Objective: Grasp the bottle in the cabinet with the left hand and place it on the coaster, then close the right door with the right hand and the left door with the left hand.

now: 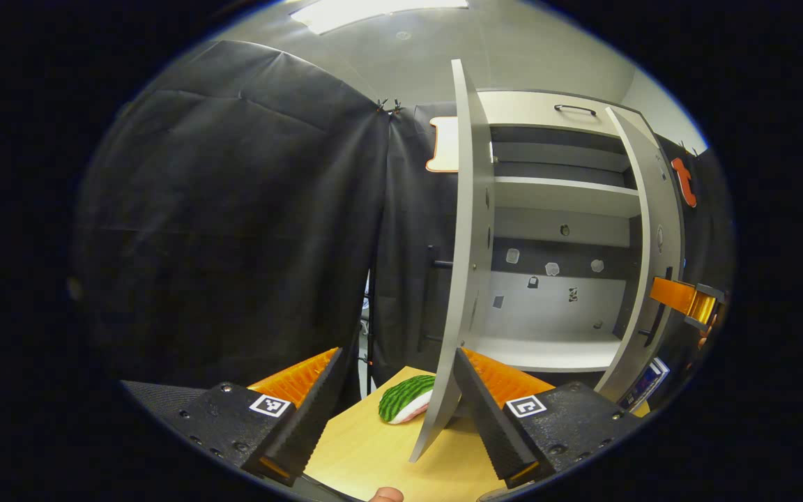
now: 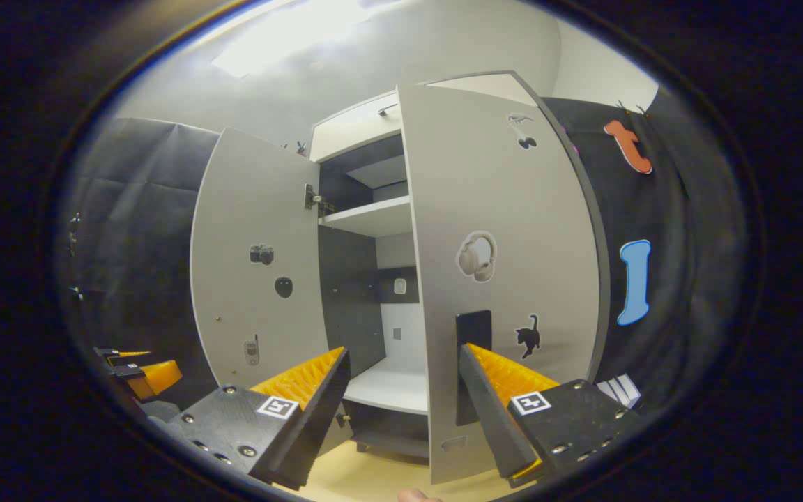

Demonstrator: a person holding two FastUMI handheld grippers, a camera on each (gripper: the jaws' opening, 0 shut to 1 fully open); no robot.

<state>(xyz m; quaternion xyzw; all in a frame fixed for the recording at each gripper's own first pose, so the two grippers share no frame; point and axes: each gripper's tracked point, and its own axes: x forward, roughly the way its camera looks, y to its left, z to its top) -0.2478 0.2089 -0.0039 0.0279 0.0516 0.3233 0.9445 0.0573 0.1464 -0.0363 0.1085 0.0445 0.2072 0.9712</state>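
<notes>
1. Starting nearest, the right gripper (image 2: pixel 404 348) was spread open with nothing between its fingers, pointing into the cabinet (image 2: pixel 373 216).
2. Just past its fingertips stood the right door (image 2: pixel 506 230), swung out and upright. The door's free edge rose through the gap between the fingers, and its face spread off to that gripper's right.
3. Its dark handle (image 2: pixel 473 341) ran up and down, just beyond the right-hand finger.
4. By my reading, closing this door called for a push on that face toward the cabinet. The right gripper was much the nearer hand for it.
5. The left gripper (image 1: pixel 398 352) was also spread open and empty, low over the table (image 1: pixel 373 453).
6. Seen edge-on from it, the left door (image 1: pixel 472 230) stood open, its lower corner between the fingers.
7. A melon-striped coaster (image 1: pixel 407 397) lay on the table just beyond, beside that door's foot, its visible part bare.
8. Farther in, the lower shelf (image 1: pixel 548 352) looked bare. Where the bottle stood I could not tell.
</notes>
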